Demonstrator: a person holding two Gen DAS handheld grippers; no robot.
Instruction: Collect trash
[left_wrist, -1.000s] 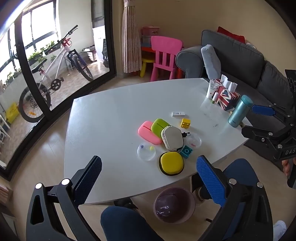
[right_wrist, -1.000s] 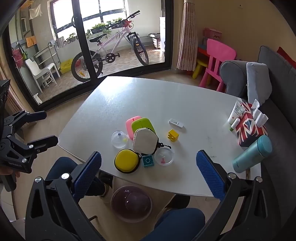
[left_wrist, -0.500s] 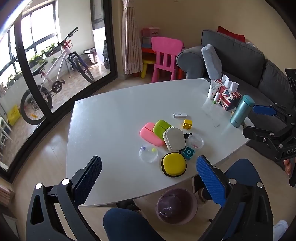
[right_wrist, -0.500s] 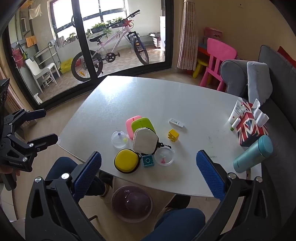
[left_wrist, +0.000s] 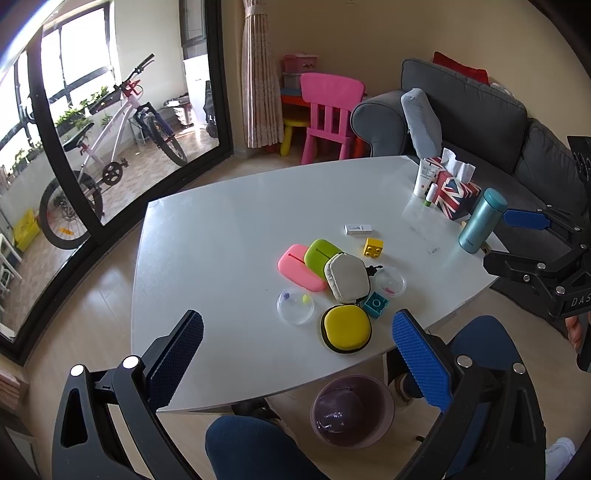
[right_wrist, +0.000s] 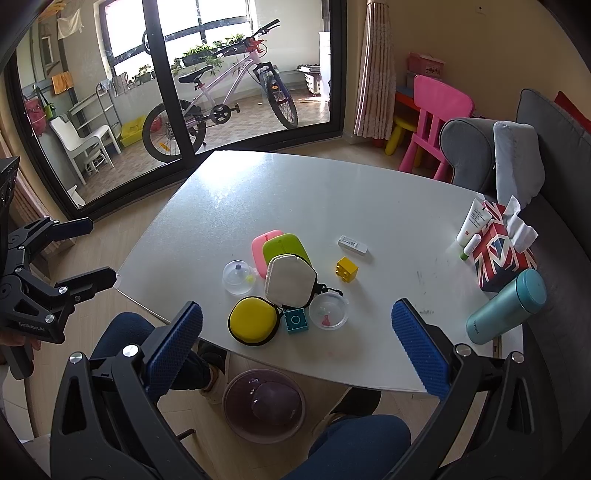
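A: As far as both wrist views show, nothing is collected yet. Left gripper (left_wrist: 293, 350) has its jaws spread wide and empty, hovering short of the table (left_wrist: 221, 229). Right gripper (right_wrist: 297, 345) likewise: wide apart, nothing between the pads.

B: Where's the bin?

A: Purple bin (right_wrist: 264, 400) is on the floor, below and just behind the near table edge, under both grippers, between the person's knees. It has a liner; I can't tell if anything's inside.

B: And the trash?

A: A cluster ahead of both grippers near the table edge. Two clear round lids or dishes (left_wrist: 295, 305) (left_wrist: 390, 284) with small bits inside look like the likeliest trash. Around them: yellow round case (left_wrist: 346, 328), grey pouch (left_wrist: 347, 277), green case (left_wrist: 321, 254), pink case (left_wrist: 297, 266), teal block (left_wrist: 375, 304), yellow block (left_wrist: 373, 247), and farther out a small white box (left_wrist: 358, 229).

B: Anything else?

A: Off to the right of the left gripper: teal bottle (left_wrist: 482, 221), tissue box (left_wrist: 454, 194). Probably staying put.

B: Progress?

A: Start of task, my read. All picks and drops remain.
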